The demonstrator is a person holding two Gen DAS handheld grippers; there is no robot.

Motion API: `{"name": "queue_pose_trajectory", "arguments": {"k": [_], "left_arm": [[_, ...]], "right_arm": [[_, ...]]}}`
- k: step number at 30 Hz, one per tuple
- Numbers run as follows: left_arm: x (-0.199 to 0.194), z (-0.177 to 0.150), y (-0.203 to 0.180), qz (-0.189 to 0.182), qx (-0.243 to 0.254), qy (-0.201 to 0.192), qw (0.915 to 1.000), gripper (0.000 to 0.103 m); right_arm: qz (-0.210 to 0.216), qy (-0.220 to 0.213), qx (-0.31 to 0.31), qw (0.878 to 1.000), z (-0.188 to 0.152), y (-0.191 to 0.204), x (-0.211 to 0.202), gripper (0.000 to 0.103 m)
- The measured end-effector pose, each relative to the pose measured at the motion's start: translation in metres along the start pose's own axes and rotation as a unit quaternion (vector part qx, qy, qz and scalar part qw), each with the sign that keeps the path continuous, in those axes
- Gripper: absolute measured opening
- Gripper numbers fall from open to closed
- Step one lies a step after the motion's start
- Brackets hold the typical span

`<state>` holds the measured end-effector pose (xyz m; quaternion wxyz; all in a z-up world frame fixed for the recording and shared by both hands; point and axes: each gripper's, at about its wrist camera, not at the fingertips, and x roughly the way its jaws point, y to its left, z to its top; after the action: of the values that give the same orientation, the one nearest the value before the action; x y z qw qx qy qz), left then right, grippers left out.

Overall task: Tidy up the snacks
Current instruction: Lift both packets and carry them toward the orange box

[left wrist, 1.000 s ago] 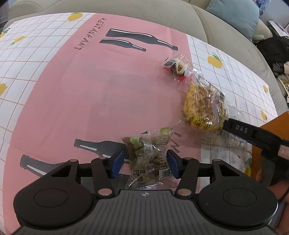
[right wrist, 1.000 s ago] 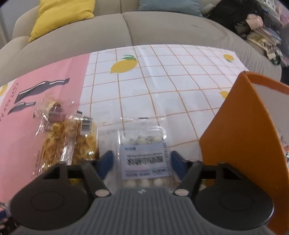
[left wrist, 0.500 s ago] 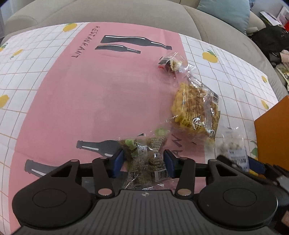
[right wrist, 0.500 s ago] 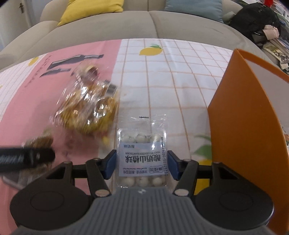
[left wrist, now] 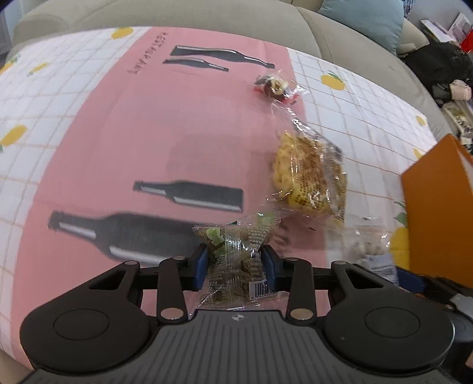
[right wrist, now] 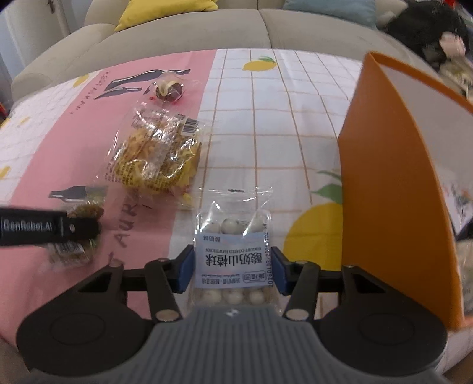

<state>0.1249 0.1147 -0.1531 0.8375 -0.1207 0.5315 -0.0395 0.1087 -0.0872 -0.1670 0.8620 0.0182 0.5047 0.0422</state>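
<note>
Left tongs [left wrist: 233, 265] clamped on a green nut packet [left wrist: 235, 260] over the pink tabletop [left wrist: 147, 133]. Right tongs [right wrist: 232, 270], just closing, straddle the yogurt-ball packet [right wrist: 233, 251] beside an orange box [right wrist: 393, 192].

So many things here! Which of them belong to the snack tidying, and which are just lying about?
Part of the job:
- green-label snack packet, pinched by the left gripper
- white-ball candy packet, between the right gripper pads
- yellow crisps bag
- small dark sweets packet
- orange box

Just lying about:
- patterned tablecloth
- sofa
- yellow cushion
- blue cushion
</note>
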Motion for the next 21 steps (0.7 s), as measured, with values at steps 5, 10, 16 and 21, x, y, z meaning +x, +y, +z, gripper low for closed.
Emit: {"name": "queue_pose_trajectory", "arguments": {"k": [5, 10, 16, 21], "left_arm": [[-0.017, -0.012, -0.009, -0.007, 0.013, -0.001, 0.9999, 0.042], [-0.033, -0.025, -0.014, -0.01, 0.018, -0.001, 0.9998, 0.042], [-0.056, -0.032, -0.018, 0.017, 0.031, -0.014, 0.9993, 0.042], [-0.078, -0.034, -0.025, 0.019, 0.041, -0.03, 0.9985, 0.042]], "right_arm": [[0.041, 0.018, 0.048, 0.998, -0.002, -0.012, -0.013, 0.05], [0.037, 0.002, 0.028, 0.999, -0.009, -0.008, -0.034, 0.05], [0.047, -0.008, 0.015, 0.999, -0.016, -0.007, -0.049, 0.05], [0.056, -0.019, 0.006, 0.998, -0.022, -0.006, -0.065, 0.05]]}}
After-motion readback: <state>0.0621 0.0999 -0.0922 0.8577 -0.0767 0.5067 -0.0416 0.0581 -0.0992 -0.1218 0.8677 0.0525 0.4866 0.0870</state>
